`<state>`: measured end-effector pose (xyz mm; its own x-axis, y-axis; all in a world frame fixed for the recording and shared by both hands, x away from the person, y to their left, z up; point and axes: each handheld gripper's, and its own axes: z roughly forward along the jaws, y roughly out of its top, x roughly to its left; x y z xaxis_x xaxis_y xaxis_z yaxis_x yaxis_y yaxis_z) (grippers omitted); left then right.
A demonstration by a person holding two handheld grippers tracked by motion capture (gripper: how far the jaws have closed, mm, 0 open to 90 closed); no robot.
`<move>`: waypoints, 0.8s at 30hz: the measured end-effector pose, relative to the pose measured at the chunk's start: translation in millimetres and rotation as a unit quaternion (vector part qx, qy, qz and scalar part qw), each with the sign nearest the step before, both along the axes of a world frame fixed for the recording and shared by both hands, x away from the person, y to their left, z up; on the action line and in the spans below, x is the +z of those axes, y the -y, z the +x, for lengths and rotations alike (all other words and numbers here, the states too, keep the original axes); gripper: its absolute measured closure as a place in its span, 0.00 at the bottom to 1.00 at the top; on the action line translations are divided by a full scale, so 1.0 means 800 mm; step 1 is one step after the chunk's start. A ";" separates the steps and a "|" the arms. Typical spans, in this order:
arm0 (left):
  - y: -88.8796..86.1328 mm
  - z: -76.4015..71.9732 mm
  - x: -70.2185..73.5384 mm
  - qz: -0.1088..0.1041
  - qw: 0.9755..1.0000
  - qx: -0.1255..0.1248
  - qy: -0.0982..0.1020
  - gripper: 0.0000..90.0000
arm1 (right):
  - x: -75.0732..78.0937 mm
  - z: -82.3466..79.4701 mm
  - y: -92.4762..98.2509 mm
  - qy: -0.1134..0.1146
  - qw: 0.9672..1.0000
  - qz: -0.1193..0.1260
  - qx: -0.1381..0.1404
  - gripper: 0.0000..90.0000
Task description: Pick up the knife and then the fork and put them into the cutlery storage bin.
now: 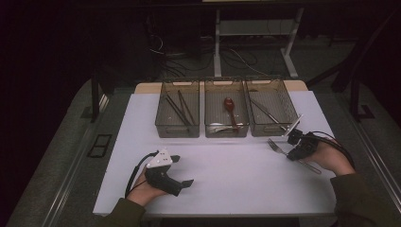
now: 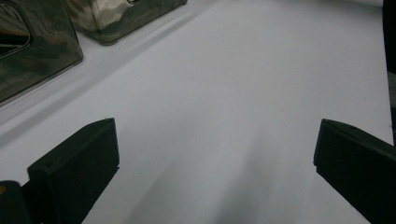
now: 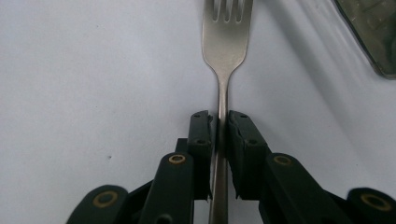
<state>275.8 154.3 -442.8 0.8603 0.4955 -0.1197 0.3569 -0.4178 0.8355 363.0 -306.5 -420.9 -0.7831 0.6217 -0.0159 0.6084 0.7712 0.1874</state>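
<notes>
My right claw (image 3: 221, 122) has its two black jaws pressed in on the slim handle of a silver metal fork (image 3: 225, 42), pinching it just below the neck. The fork lies flat on the white table (image 1: 227, 175), tines pointing away from me toward the far side. From the high view, the fork (image 1: 278, 147) sits at the right of the table, just in front of the rightmost of three clear smoky plastic bins (image 1: 270, 113), with its handle end poking out on the near side of my hand. The right claw (image 1: 294, 152) comes in over it from the right edge.

My left claw (image 2: 215, 154) is spread wide, both black jaws standing well apart with only bare white table between them; it holds and touches nothing. In the high view the left claw (image 1: 182, 171) rests low at the near left of the table, well apart from the fork, pointing rightward.
</notes>
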 end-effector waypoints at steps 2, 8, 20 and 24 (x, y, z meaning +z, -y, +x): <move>0.000 0.000 0.000 0.001 1.000 -0.001 0.000 0.00 | -0.001 0.002 0.000 0.002 1.000 -0.004 0.000 0.90; 0.000 0.000 0.000 0.002 1.000 -0.002 0.000 0.00 | 0.000 0.003 -0.001 -0.003 1.000 -0.006 -0.001 0.93; 0.000 0.000 0.000 0.002 1.000 -0.002 -0.001 0.00 | 0.018 0.000 0.014 0.022 0.998 0.055 -0.028 0.94; 0.000 0.000 0.000 0.002 1.000 -0.002 -0.001 0.00 | 0.031 -0.002 0.024 0.042 0.994 0.095 -0.038 0.94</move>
<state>276.0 154.4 -442.7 0.8621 0.4926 -0.1191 0.3567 -0.4228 0.8331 361.3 -325.6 -396.2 -0.7351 0.6765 0.0443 0.6389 0.6695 0.3788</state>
